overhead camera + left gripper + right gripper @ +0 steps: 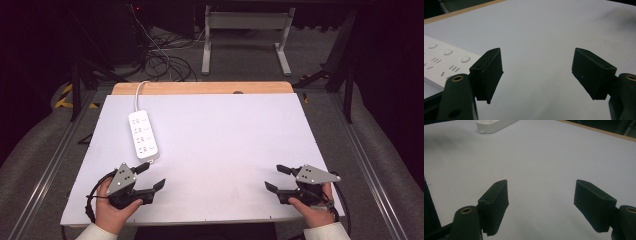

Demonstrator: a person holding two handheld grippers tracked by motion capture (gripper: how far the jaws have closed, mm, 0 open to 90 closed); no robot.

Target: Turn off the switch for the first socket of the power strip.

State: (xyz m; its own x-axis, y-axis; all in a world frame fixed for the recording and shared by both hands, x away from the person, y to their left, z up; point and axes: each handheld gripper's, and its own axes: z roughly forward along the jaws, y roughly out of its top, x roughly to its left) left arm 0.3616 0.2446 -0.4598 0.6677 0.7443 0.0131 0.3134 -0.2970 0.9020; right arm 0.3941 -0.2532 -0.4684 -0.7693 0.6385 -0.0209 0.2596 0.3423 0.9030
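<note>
A white power strip (144, 134) lies on the white board (225, 135), left of centre, its cord running to the far edge. My left gripper (151, 176) rests near the front left corner, held by a hand, its jaws open and empty, just in front of the strip's near end. The left gripper view has the strip (441, 65) beside the left jaw and my left gripper (537, 75) wide apart over bare board. My right gripper (276, 178) sits at the front right, open and empty. In the right gripper view, my right gripper (540, 206) faces the distant strip (495, 124).
A wooden tabletop edge (200, 88) shows beyond the board. Metal rails (65, 145) run along both sides. Behind the table are tangled cables (160, 55) on the floor and a white desk frame (245, 35).
</note>
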